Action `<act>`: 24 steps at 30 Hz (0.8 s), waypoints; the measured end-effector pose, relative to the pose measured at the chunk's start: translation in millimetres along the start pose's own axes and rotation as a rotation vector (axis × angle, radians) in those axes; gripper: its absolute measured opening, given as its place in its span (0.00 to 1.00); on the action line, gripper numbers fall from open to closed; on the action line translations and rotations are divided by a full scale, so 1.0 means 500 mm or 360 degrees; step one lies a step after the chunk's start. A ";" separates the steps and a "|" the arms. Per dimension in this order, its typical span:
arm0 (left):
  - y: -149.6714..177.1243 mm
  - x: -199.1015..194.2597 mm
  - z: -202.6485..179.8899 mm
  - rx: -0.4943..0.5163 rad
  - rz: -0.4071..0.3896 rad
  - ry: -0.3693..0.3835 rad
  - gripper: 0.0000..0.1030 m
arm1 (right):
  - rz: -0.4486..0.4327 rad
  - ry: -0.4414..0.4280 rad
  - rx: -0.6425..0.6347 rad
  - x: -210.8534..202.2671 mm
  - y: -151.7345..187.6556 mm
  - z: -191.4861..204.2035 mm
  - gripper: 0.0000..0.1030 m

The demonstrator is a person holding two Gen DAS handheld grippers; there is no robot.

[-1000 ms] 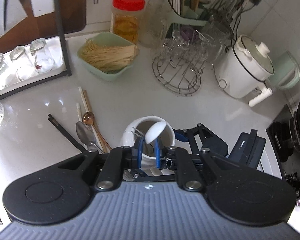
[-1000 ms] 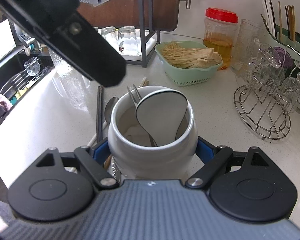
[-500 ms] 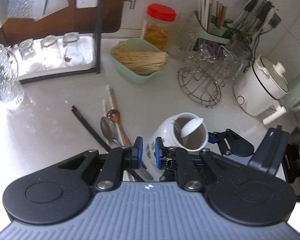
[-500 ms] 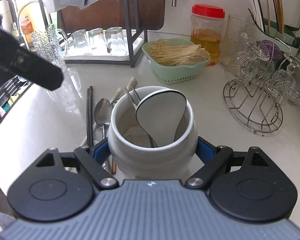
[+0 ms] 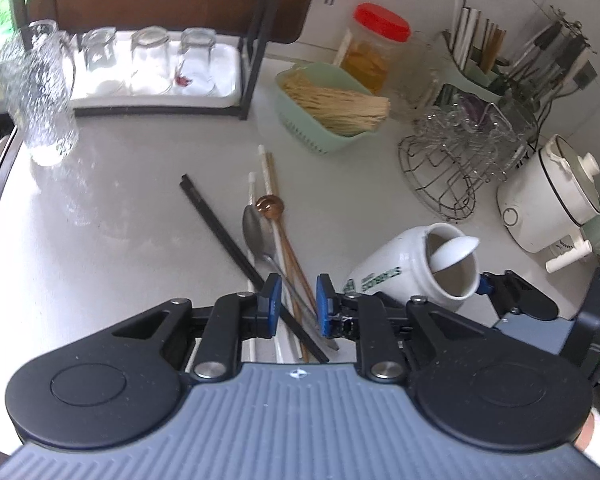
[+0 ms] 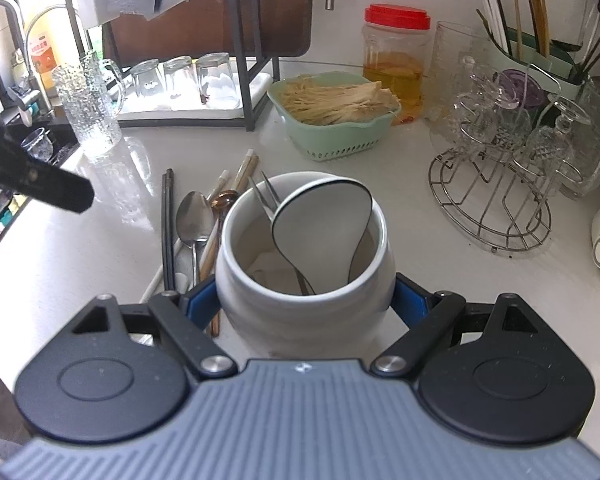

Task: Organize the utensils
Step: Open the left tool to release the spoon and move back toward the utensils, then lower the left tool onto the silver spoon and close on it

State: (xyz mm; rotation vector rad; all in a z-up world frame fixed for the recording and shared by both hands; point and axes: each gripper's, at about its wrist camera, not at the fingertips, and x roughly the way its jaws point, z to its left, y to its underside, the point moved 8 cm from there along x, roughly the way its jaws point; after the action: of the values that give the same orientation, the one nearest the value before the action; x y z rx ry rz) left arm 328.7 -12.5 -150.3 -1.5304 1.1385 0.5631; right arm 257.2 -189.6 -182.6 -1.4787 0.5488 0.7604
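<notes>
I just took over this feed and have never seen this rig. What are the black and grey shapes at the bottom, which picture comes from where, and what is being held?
Each picture comes from a camera on a hand-held two-finger gripper, looking along its fingers; the black and grey shapes are the gripper bodies. In the right view, the right gripper clamps a white jar with a ladle inside. In the left view, the left gripper hangs over loose utensils on the counter: a spoon and black chopsticks. Its jaws are opening, holding nothing.
</notes>
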 end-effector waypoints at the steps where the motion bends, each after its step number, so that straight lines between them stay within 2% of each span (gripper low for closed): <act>1: 0.001 0.003 0.004 -0.0008 0.0000 0.0002 0.21 | 0.0000 0.0003 0.0004 -0.001 0.001 -0.001 0.88; 13: 0.024 0.051 0.035 -0.0054 0.0035 -0.0012 0.23 | 0.0044 0.0041 0.0037 0.000 0.001 -0.001 0.88; 18: 0.020 0.075 0.045 -0.0054 0.0049 -0.0032 0.30 | 0.0063 0.0045 0.0041 0.000 0.000 -0.002 0.88; 24: 0.010 0.113 0.046 -0.0028 0.0086 -0.0023 0.31 | 0.0076 0.0053 0.0047 0.000 0.000 -0.002 0.88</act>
State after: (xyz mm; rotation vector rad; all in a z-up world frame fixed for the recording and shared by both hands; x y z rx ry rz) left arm 353.5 -11.4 -206.0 -1.5118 1.1694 0.6216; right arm 257.4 -190.6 -182.8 -1.4571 0.6199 0.7630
